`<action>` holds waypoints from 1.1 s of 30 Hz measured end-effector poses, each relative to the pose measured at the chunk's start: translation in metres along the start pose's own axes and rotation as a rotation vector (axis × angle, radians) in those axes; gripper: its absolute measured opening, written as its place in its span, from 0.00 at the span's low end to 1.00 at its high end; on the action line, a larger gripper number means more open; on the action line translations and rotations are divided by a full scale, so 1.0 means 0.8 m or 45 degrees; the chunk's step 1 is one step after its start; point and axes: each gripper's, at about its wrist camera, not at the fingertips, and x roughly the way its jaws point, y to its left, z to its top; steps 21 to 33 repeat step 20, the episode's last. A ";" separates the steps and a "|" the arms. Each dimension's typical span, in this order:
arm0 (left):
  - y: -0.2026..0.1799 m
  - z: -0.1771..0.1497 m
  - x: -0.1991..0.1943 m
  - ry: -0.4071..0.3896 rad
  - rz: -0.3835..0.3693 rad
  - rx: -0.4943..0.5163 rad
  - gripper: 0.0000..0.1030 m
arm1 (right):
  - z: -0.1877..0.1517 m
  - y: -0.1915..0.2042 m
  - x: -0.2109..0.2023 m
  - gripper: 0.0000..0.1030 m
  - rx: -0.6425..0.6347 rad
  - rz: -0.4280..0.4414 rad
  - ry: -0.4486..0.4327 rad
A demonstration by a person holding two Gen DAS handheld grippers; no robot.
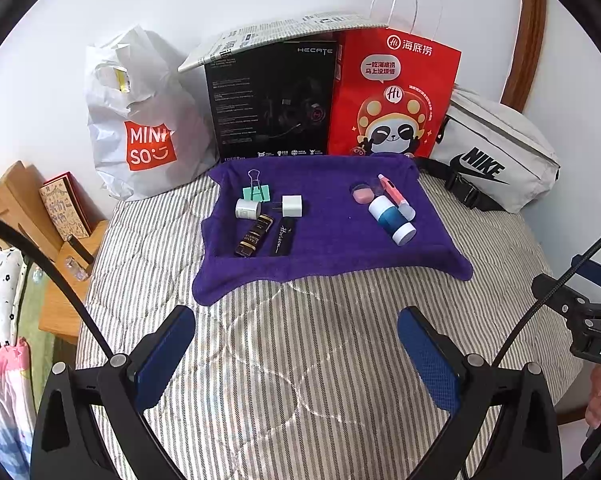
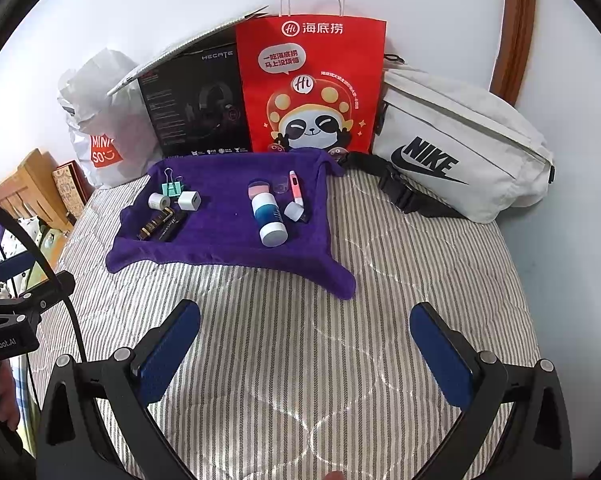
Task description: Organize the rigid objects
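Observation:
A purple towel [image 1: 332, 256] [image 2: 220, 248] lies on the striped bed. On its left side sit a green binder clip [image 1: 256, 191] [image 2: 171, 187], a small white cylinder [image 1: 247, 209], a white charger plug [image 1: 291, 205] [image 2: 189, 200] and two dark tubes [image 1: 256, 236] [image 2: 158, 222]. On its right side lie a white and blue bottle [image 1: 392, 219] [image 2: 267, 216], a pink eraser in a clear case [image 1: 361, 194] [image 2: 259, 189] and a pink pen [image 1: 392, 191] [image 2: 295, 188]. My left gripper [image 1: 296, 320] and right gripper [image 2: 305, 320] hover open over the bedding, short of the towel, both empty.
Against the wall stand a white Miniso bag [image 1: 140, 128], a black headset box [image 1: 272, 100], a red paper bag [image 1: 396, 92] [image 2: 312, 80] and a white Nike waist pack [image 1: 496, 152] [image 2: 460, 144]. A wooden bedside unit [image 1: 52, 240] is at the left.

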 end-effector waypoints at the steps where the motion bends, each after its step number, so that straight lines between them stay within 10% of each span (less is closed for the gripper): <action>1: 0.000 0.000 0.000 0.000 0.002 0.001 0.99 | 0.000 0.000 0.000 1.00 0.000 0.000 -0.001; 33: 0.011 0.006 0.001 -0.016 -0.008 -0.013 0.99 | 0.000 0.005 0.003 1.00 -0.016 0.003 0.006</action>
